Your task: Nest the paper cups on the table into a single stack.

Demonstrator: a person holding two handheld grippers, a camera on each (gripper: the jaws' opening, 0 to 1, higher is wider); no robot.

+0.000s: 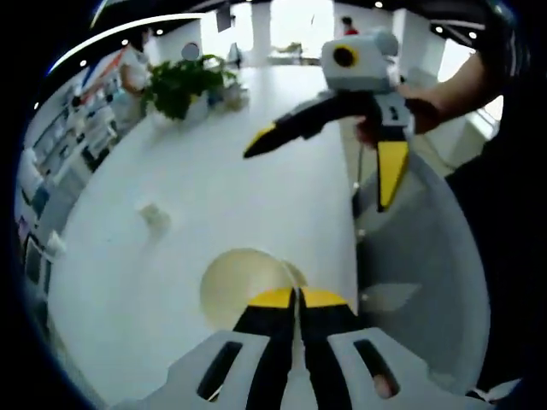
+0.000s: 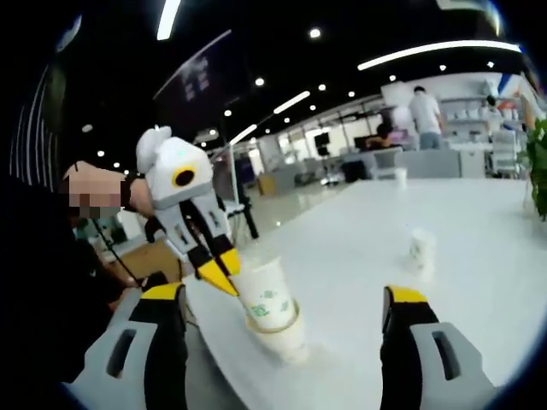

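Observation:
A paper cup [image 1: 239, 290] lies just ahead of my left gripper [image 1: 297, 297], whose jaws are pinched together on its near rim. In the right gripper view the same cup [image 2: 263, 295], white with green print, sits tilted inside a second cup [image 2: 289, 340] that stands on the white table [image 2: 385, 222], and my left gripper [image 2: 224, 278] holds its rim from the left. My right gripper [image 2: 282, 295] stands wide open, its jaws on either side of the pair and apart from them. It hovers above the table as the right gripper [image 1: 323, 171] in the left gripper view. A third cup [image 2: 420, 250] [image 1: 154, 215] stands alone farther off.
A potted green plant [image 1: 184, 85] stands at the far end of the table [image 1: 256, 196]. The table's curved edge [image 1: 355, 222] runs close to the cups, with floor beyond. A person's hand [image 1: 427, 107] holds the right gripper. People and shelves show in the background.

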